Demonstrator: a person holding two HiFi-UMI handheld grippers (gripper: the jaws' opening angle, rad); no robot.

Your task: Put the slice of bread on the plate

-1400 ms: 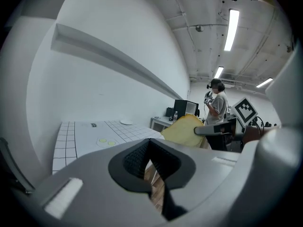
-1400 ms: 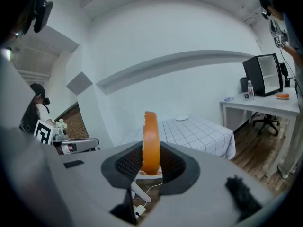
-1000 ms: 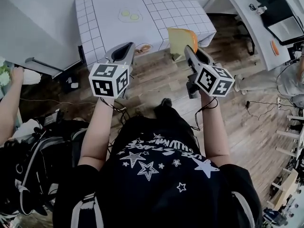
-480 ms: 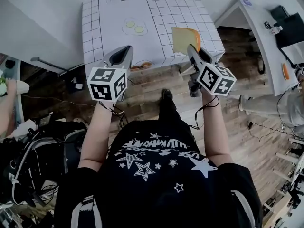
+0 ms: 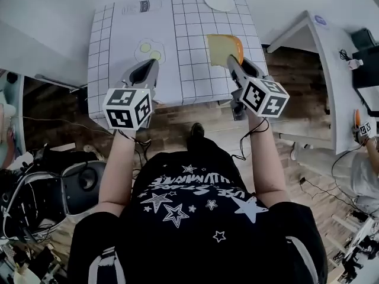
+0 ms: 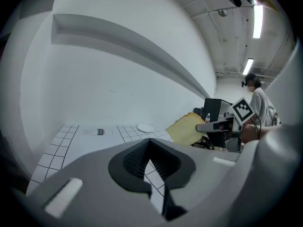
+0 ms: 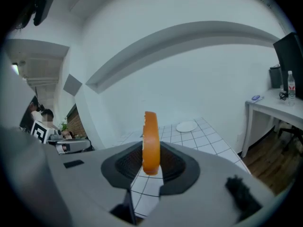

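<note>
A slice of bread (image 5: 222, 47) with an orange crust stands on edge in my right gripper (image 5: 232, 61), which is shut on it and holds it above the near right part of the white gridded table (image 5: 189, 22). In the right gripper view the slice (image 7: 150, 141) shows edge-on between the pads. A small white plate (image 5: 220, 0) lies at the table's far right; it also shows in the right gripper view (image 7: 186, 126) and the left gripper view (image 6: 146, 127). My left gripper (image 5: 153, 65) is shut and holds nothing, above the table's near left edge.
Fried eggs (image 5: 149, 50) and a can (image 5: 141, 6) are printed flat on the table cloth. A white desk (image 5: 331, 70) stands to the right, with another person (image 5: 364, 158) beyond it. Bags and cables (image 5: 41, 188) lie on the wooden floor at the left.
Both grippers have moved forward from above the floor to above the table's near edge. The bread slice has travelled with the right gripper and now hangs over the table top.
</note>
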